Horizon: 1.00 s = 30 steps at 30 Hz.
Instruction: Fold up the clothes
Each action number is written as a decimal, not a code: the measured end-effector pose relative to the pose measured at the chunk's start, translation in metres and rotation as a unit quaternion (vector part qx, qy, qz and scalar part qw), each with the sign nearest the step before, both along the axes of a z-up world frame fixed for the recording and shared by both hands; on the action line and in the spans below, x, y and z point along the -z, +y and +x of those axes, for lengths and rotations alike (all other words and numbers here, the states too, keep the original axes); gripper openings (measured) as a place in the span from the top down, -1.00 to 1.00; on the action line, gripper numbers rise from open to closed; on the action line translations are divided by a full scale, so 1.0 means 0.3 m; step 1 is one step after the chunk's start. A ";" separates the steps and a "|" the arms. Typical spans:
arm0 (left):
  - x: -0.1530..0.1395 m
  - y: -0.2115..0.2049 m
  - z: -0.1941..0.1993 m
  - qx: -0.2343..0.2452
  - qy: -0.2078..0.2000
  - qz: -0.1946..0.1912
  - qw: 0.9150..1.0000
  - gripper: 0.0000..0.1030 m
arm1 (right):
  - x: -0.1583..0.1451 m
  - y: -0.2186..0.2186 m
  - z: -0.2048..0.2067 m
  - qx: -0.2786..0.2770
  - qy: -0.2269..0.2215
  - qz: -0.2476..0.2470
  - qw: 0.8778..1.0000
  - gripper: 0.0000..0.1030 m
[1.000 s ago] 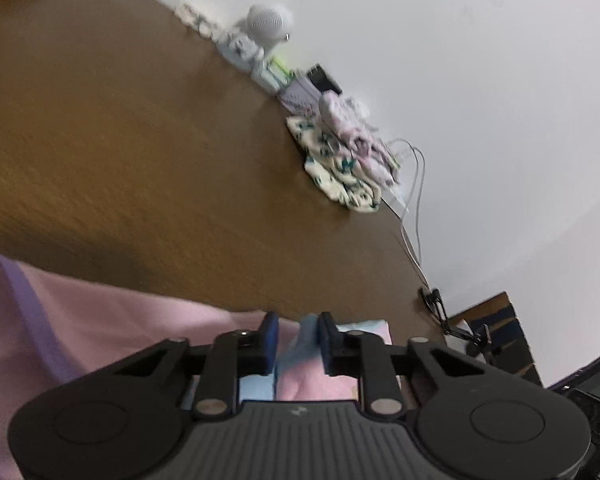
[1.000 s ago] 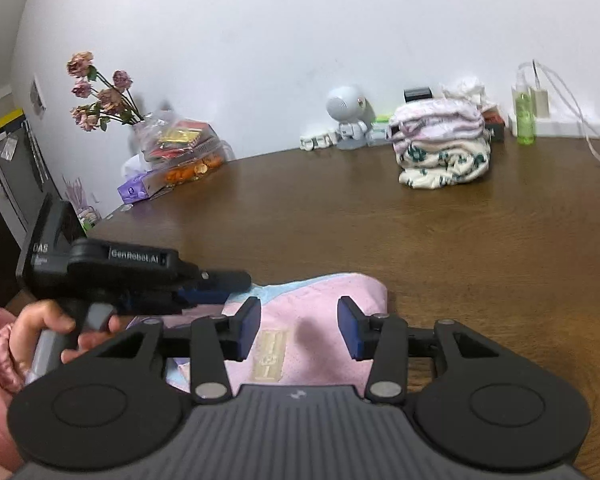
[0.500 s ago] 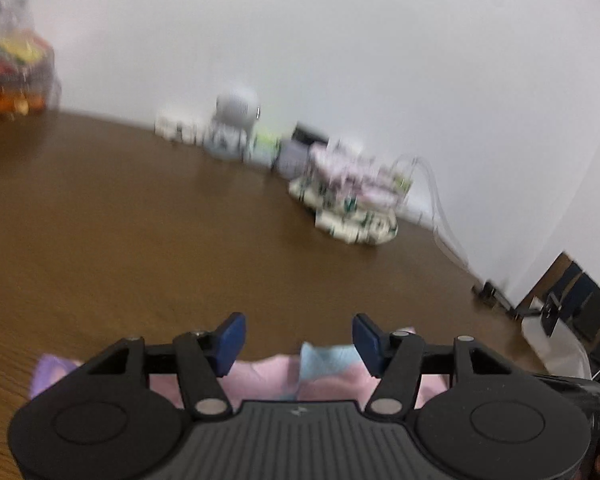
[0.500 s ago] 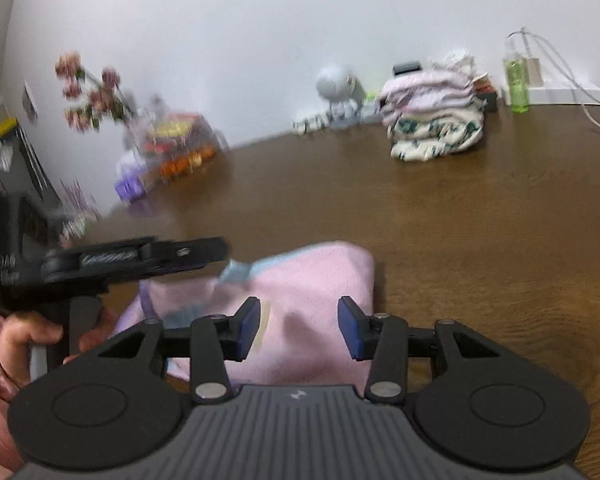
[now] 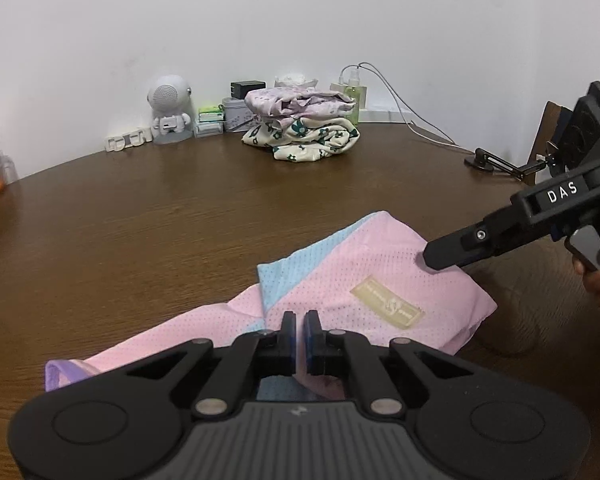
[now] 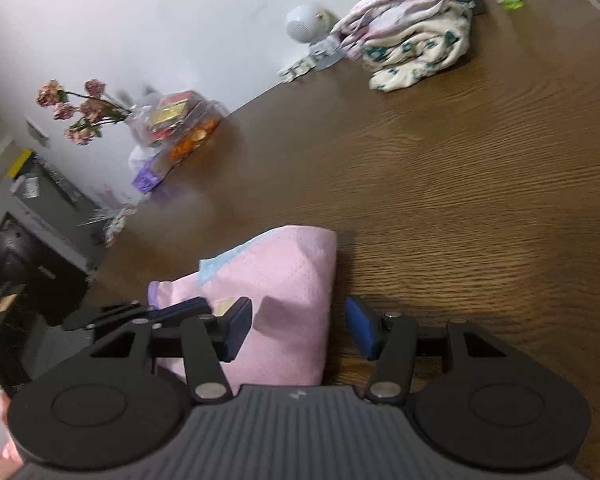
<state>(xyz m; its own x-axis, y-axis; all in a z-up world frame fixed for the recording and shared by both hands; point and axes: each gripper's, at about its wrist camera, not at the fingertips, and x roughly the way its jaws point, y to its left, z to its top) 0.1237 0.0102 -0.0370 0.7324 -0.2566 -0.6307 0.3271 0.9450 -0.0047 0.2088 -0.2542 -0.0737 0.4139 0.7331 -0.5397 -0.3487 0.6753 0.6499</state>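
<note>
Closing since before, left tool [image 5: 299, 322] pinches the pink garment [image 5: 364, 280]; right tool [image 6: 298, 326] gapes over it.

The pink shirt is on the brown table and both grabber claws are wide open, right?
Not both. The right gripper is open over the pink shirt, but the left wrist view shows the left gripper pinched shut on it. The shirt does lie on the brown table.

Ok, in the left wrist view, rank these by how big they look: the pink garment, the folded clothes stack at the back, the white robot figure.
1. pink garment, largest, though it lies nearest the camera, which inflates it.
2. folded clothes stack.
3. white robot figure, smallest; it stands about as far back as the stack, so that comparison is fair.
</note>
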 end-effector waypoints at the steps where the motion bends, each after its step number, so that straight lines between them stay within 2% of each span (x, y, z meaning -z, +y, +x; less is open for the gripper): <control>1: 0.003 0.005 0.000 0.001 0.000 0.000 1.000 0.93 | 0.008 0.000 0.007 -0.005 0.006 0.011 1.000 0.08; 5: 0.007 0.017 0.000 0.006 0.003 -0.001 1.000 0.91 | 0.053 -0.001 0.034 -0.009 0.042 0.059 0.997 0.34; 6: 0.006 0.018 -0.001 0.006 0.003 -0.002 1.000 0.90 | 0.063 -0.002 0.037 -0.006 0.049 0.066 0.997 0.46; 8: 0.004 0.016 0.000 0.007 0.004 -0.002 1.000 0.90 | 0.081 -0.009 0.040 0.002 0.064 0.079 0.995 0.55; 10: 0.004 0.004 0.010 0.009 0.007 -0.002 1.000 0.90 | 0.094 -0.021 0.036 0.009 0.079 0.095 0.992 0.80; 14: 0.001 -0.041 0.028 0.018 0.019 -0.011 1.000 0.92 | 0.039 -0.042 0.001 0.015 0.058 0.096 0.994 0.84; 17: 0.007 -0.124 0.060 0.034 0.026 -0.030 0.999 0.91 | -0.054 -0.074 -0.024 0.022 0.035 0.072 0.997 0.84; 18: 0.009 -0.155 0.077 0.041 0.030 -0.041 0.998 0.84 | -0.095 -0.078 -0.030 0.026 0.028 0.051 0.998 0.84; 20: 0.019 -0.196 0.127 0.054 0.048 -0.090 0.993 0.76 | -0.186 -0.083 -0.041 0.037 0.014 -0.002 0.999 0.84; 22: 0.027 -0.205 0.177 0.060 0.083 -0.150 0.983 0.42 | -0.279 -0.076 -0.053 0.046 -0.003 -0.063 0.997 0.84; 24: 0.010 -0.155 0.172 0.060 0.087 -0.200 0.974 0.36 | -0.368 -0.044 -0.064 0.051 -0.027 -0.141 0.988 0.84; 26: -0.021 -0.087 0.142 0.058 0.067 -0.202 0.975 0.31 | -0.421 -0.002 -0.067 0.045 -0.042 -0.199 0.978 0.85; 28: -0.044 -0.014 0.113 0.047 0.044 -0.180 0.982 0.32 | -0.470 0.041 -0.069 0.039 -0.055 -0.253 0.965 0.84; 30: -0.046 0.056 0.101 0.034 0.041 -0.171 0.984 0.34 | -0.494 0.095 -0.064 0.026 -0.067 -0.307 0.949 0.85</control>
